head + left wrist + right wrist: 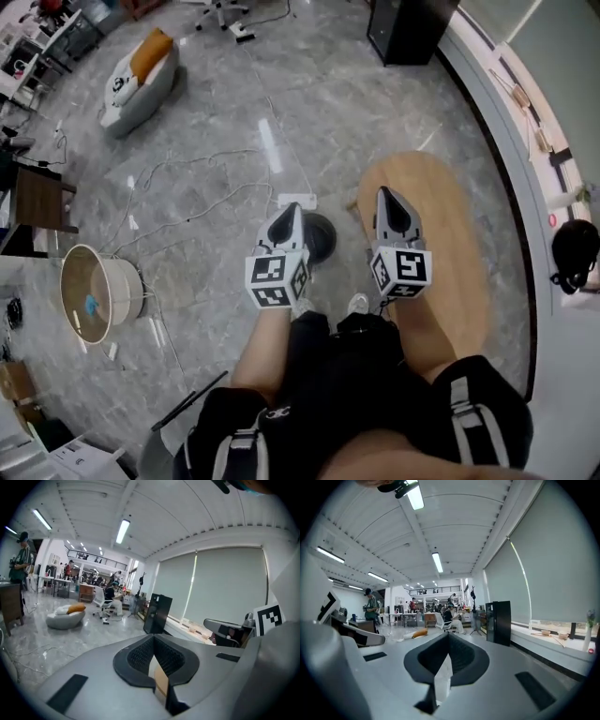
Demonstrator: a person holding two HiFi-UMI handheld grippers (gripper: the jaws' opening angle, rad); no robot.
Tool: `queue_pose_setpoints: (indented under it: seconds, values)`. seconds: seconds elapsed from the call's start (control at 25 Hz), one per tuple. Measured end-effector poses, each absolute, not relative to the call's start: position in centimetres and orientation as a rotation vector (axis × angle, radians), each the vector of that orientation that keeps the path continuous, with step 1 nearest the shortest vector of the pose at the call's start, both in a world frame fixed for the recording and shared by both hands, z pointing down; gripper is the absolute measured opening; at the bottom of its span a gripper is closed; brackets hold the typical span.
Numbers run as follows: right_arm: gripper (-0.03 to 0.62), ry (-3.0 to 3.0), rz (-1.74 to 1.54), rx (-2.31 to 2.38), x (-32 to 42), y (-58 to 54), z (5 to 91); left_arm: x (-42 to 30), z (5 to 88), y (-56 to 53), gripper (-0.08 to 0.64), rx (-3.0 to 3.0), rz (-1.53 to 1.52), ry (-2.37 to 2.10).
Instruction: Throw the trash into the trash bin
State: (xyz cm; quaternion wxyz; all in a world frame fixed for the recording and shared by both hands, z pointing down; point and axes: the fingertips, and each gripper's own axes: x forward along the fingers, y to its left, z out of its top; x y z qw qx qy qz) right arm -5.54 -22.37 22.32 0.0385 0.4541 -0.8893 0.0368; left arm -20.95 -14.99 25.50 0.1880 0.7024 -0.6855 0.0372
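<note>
The trash bin (120, 281), a round beige basket, stands on the floor at the left with a small blue item (91, 305) inside. Both grippers are held up side by side in front of me, well to the right of it. My left gripper (292, 208) (153, 636) has its jaws together, with only a thin pale strip between the pads. My right gripper (385, 192) (449, 635) is shut too. No trash sticks out of either one. The gripper views look level across the room, so neither shows the bin.
An oval wooden table (450, 234) lies under my right gripper, a black round base (322, 239) beside my left. Cables (187, 202) and white scraps (112, 351) litter the grey floor. A beanbag (141, 73), a black cabinet (405, 28) and a dark side table (39, 199) stand around.
</note>
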Motion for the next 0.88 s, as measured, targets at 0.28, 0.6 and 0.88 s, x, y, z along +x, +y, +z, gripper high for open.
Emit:
queue_pose_setpoints:
  seconds: [0.28,0.6,0.88]
  values:
    - [0.012,-2.833,0.15,1.36,-3.5,-19.3,10.9,-20.3,13.6,-11.1,0.012,1.983,0.101,-2.045]
    - [0.012,-2.936,0.065,1.278,-5.2,-18.3,6.0,-20.2,7.1,-11.1,0.012,2.063,0.047,-2.137]
    - [0.012,-2.952,0.072,1.236,-5.7,-17.5,6.4,-19.9,7.4,-10.9,0.012,2.059,0.044,-2.141]
